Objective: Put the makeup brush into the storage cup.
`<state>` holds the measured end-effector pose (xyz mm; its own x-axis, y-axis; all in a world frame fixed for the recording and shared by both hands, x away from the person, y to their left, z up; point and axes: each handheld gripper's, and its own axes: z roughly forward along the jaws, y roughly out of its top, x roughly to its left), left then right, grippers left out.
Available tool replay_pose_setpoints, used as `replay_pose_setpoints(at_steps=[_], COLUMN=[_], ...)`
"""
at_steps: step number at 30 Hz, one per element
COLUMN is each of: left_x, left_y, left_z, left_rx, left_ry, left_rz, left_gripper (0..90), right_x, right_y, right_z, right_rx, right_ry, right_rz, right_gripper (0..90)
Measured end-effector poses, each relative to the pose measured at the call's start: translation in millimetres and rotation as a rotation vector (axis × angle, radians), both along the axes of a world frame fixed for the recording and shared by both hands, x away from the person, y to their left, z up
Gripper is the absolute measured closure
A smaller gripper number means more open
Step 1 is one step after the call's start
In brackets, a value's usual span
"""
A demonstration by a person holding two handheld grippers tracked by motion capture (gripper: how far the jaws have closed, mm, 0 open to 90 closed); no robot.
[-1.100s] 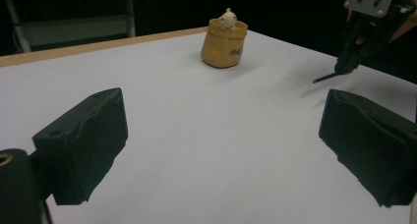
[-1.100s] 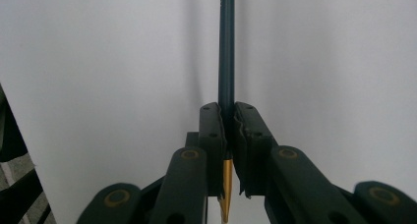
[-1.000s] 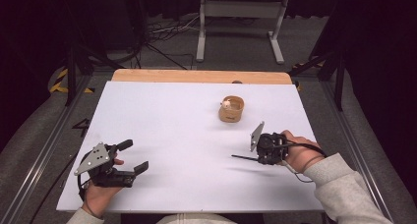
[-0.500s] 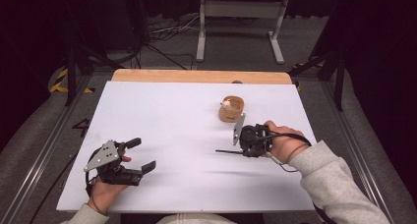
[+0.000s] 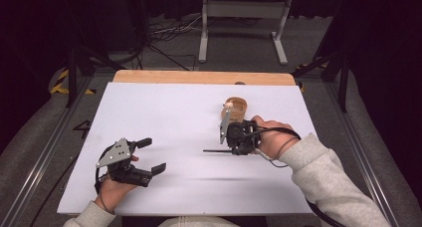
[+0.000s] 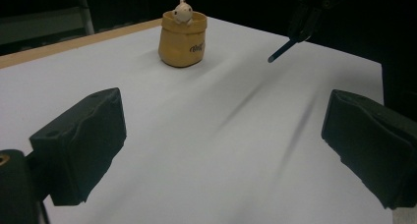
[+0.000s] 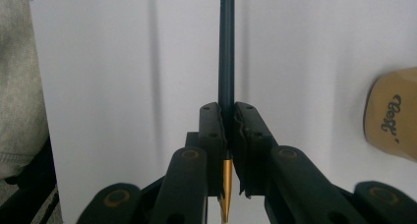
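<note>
While my right tongs point(image 5: 225, 148) stay out of it for no part of this, they are clamped on the dark pencil point(image 7: 226, 62), which juts level above the white bench point(image 5: 164, 107), just beside the tan pouch-shaped holder point(image 5: 235, 107) with its little figure. My left tongs point(image 5: 152, 156) hang wide and empty, well apart. I judge the pick-up done; dropping the pencil into the holder remains.

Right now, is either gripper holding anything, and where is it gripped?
The right gripper clamps a dark pencil near its gold-tipped end. The left gripper is open and empty.
</note>
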<state>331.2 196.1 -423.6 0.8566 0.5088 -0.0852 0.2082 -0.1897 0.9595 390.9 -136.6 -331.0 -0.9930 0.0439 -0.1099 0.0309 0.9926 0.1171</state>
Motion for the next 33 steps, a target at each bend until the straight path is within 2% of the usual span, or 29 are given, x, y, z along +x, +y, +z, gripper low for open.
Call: replay_pose_setpoints(at_steps=[9,12,17,21,23,27,33], left_x=[2.4,5.2,9.0,14.4,18.7,24.0,33.2], left_y=[-6.1,-9.0,-15.3,-21.9,-25.2,-31.1,-48.6], left_z=[3.8,7.9,14.4,21.6,27.0,36.9,48.4], left_rx=[0.011,0.041,0.075,0.123,0.171,0.233,0.319], left_ry=[0.004,0.039,0.047,0.066,0.070,0.082,0.131], left_rz=[-0.022,-0.050,-0.087,-0.122,-0.142,-0.160,-0.240], left_gripper=[4.1,5.2,6.6,6.8,6.7,5.0,5.7], right_x=[3.6,5.4,7.5,8.3,8.9,9.5,10.9], right_y=[14.6,19.6,25.0,27.5,28.8,30.4,31.2], right_z=[-2.2,-3.2,-4.7,-4.8,-4.7,-5.7,-6.9], right_rx=[0.001,-0.002,0.003,0.005,0.005,0.009,0.007], right_ry=[0.015,0.023,0.033,0.040,0.045,0.054,0.063], right_rz=[0.022,0.029,0.029,0.035,0.040,0.041,0.044], right_gripper=[82.8,82.8,82.8,82.7,82.8,82.7,82.8])
